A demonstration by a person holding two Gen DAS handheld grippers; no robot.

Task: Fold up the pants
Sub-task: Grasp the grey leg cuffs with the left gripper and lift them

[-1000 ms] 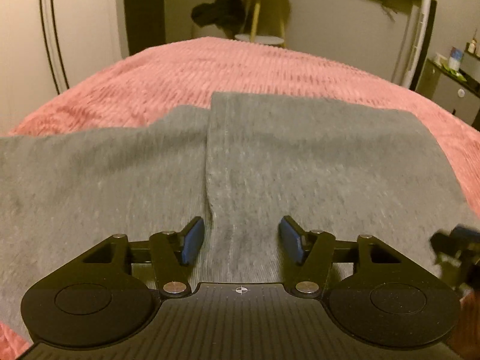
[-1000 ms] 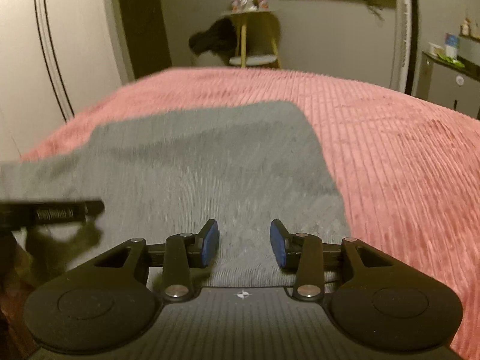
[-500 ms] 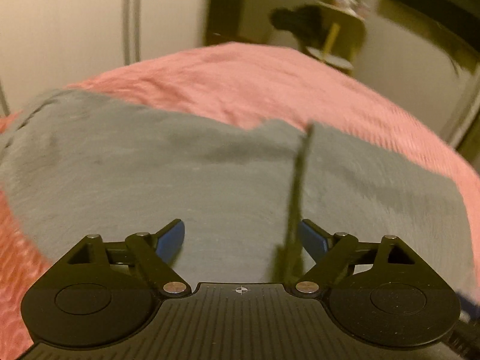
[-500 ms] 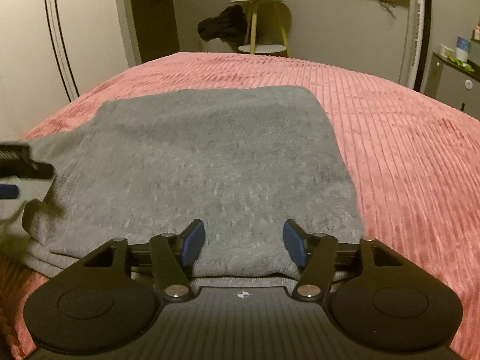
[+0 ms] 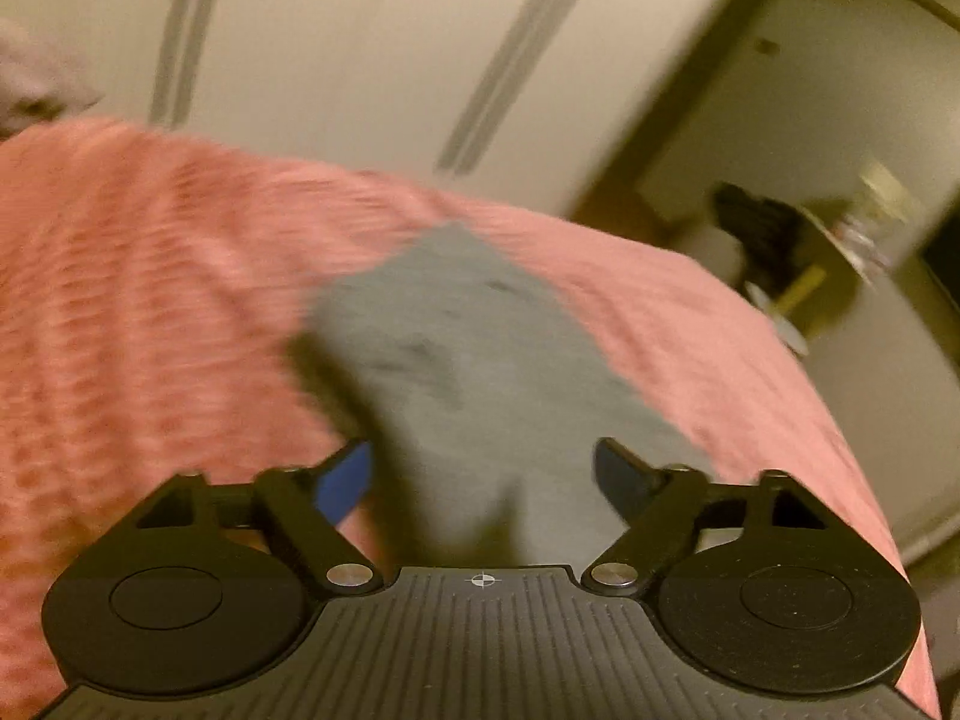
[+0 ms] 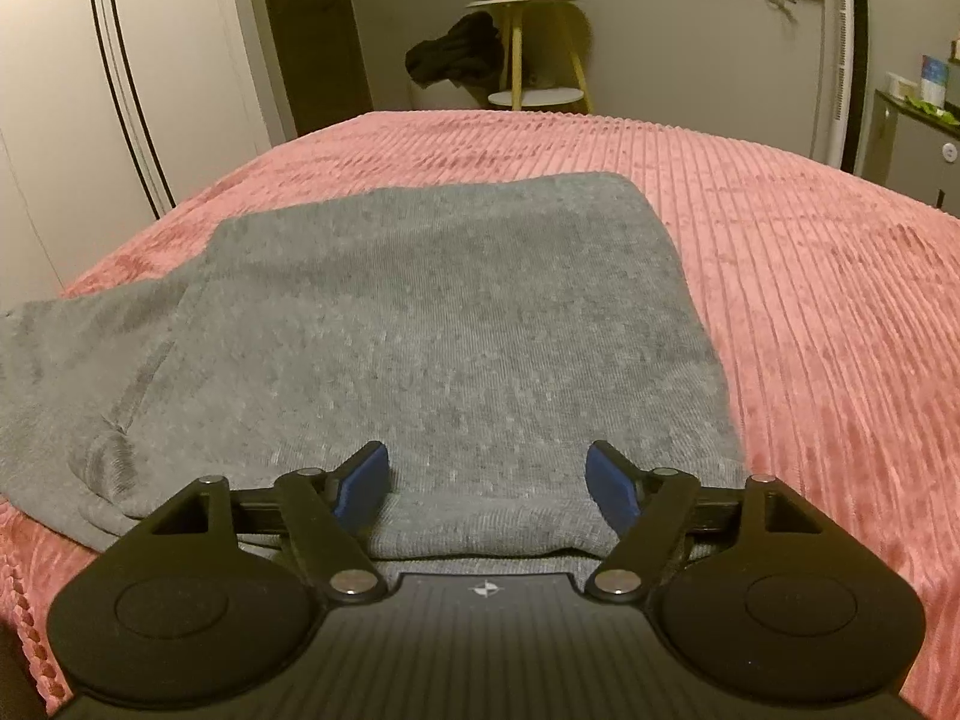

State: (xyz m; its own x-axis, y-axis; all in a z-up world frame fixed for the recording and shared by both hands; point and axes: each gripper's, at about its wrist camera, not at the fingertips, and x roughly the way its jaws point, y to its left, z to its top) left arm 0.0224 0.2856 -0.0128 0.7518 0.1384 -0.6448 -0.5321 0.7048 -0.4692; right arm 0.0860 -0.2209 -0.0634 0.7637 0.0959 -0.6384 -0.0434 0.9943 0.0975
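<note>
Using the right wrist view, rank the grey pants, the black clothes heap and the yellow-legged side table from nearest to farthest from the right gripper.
1. Grey pants, directly under the right gripper.
2. Black clothes heap, beyond the bed, left of centre.
3. Yellow-legged side table, beside the heap; too close to call.

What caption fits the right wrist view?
Right gripper, jaws open, poised over the near edge of partly folded grey pants on a pink ribbed bedspread.

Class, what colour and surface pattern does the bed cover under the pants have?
The bed cover is pinkish red with ribbed stripes, clearest in the right wrist view.
</note>
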